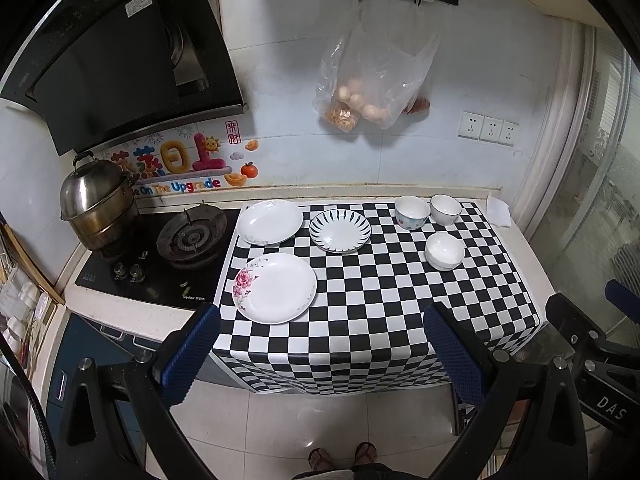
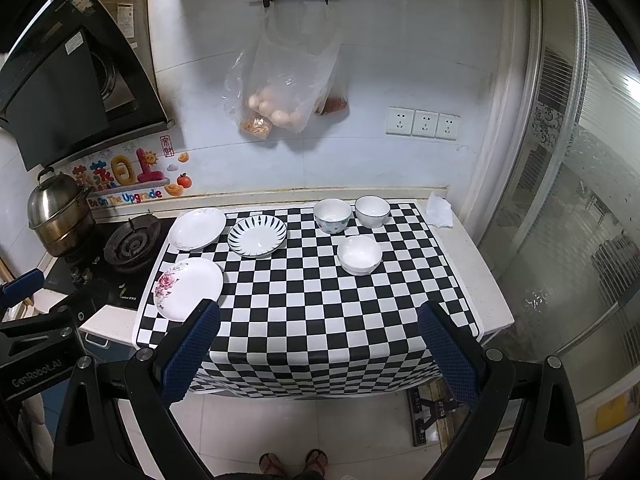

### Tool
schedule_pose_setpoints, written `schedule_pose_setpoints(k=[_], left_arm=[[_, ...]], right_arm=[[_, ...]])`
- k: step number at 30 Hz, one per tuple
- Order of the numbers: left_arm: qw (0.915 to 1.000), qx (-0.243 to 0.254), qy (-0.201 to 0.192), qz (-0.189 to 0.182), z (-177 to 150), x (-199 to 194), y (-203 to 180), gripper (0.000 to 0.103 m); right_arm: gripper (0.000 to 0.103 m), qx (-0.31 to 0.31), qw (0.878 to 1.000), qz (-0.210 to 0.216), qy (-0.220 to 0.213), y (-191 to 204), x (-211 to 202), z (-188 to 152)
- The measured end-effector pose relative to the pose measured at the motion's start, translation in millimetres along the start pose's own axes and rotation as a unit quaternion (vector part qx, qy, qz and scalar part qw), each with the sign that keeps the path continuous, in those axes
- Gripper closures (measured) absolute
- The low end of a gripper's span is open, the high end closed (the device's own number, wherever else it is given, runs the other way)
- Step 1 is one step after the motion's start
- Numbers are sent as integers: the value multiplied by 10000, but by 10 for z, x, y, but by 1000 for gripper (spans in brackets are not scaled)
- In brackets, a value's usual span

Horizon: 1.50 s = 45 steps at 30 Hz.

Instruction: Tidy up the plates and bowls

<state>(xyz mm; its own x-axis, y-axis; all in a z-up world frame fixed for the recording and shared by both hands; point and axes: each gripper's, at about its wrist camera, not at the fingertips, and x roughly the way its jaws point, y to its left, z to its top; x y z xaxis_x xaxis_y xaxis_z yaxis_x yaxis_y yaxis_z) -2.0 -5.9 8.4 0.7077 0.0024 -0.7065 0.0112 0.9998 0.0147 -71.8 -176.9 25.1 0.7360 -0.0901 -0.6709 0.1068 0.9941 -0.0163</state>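
Observation:
On the checkered cloth (image 1: 380, 300) lie three plates: a flowered plate (image 1: 275, 287) (image 2: 188, 287) near the front left, a plain white plate (image 1: 269, 222) (image 2: 197, 227) behind it, and a blue-striped plate (image 1: 340, 230) (image 2: 257, 236). Three bowls stand to the right: a patterned bowl (image 1: 412, 212) (image 2: 332, 215), a dark-rimmed white bowl (image 1: 445, 209) (image 2: 372, 211) and a plain white bowl (image 1: 444, 251) (image 2: 359, 254). My left gripper (image 1: 322, 340) and right gripper (image 2: 319, 338) are both open and empty, held off the counter's front edge.
A gas stove (image 1: 188, 236) with a steel steamer pot (image 1: 96, 204) stands left of the cloth. Plastic bags (image 1: 368, 80) hang on the wall above. A crumpled tissue (image 1: 498, 210) lies at the back right. A glass door (image 2: 580, 200) bounds the right side.

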Motion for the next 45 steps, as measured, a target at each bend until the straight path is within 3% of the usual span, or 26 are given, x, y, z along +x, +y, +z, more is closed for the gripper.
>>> schedule_pose_setpoints(k=[45], left_arm=[[10000, 30, -43, 17, -34, -93, -109, 0]], right_arm=[[2, 28, 10000, -35, -50, -143, -95, -55]])
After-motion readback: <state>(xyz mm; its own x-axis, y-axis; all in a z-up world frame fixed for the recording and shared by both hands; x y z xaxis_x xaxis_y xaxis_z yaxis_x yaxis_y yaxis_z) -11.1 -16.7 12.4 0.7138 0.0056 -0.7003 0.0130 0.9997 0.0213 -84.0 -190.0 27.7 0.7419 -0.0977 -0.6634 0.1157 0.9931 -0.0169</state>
